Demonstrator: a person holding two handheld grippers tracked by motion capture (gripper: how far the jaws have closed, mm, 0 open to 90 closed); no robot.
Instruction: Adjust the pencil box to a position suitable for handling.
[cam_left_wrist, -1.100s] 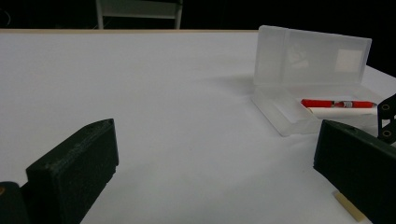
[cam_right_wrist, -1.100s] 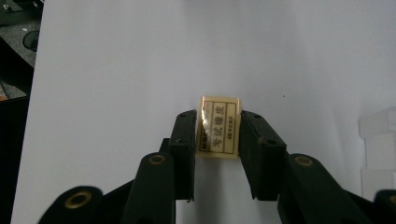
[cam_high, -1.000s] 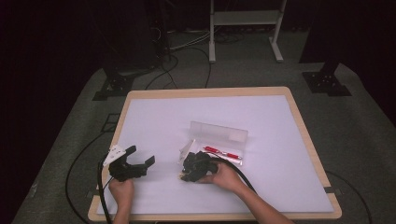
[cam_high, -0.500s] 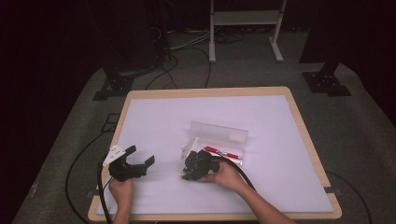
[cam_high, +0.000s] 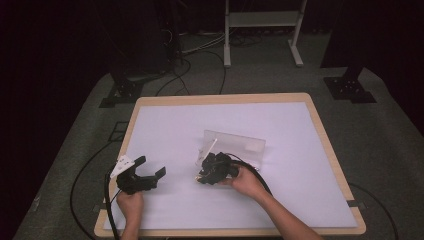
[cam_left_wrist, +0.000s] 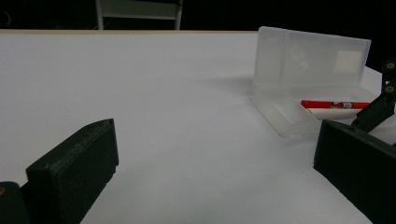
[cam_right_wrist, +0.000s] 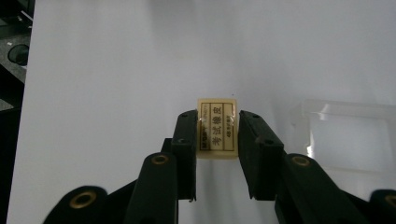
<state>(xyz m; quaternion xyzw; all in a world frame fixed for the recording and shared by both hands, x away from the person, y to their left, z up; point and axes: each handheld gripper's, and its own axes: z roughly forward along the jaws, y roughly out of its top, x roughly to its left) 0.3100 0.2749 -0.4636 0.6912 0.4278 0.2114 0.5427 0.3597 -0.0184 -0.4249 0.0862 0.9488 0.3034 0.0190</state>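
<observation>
Clamping an eraser (cam_right_wrist: 217, 128), right gripper (cam_right_wrist: 217, 140) hovers.

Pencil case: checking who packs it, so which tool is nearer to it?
Right. The right tool, shut on an eraser, sits at the pencil case; the left tool rests open, well off to its left.

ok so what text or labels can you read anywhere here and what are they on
"考试橡皮" runs down the label on the eraser in the right gripper.
Small print beside it on the same label: too small to read.
Markings on the red pen in the clear case: blurred, unreadable.
</observation>
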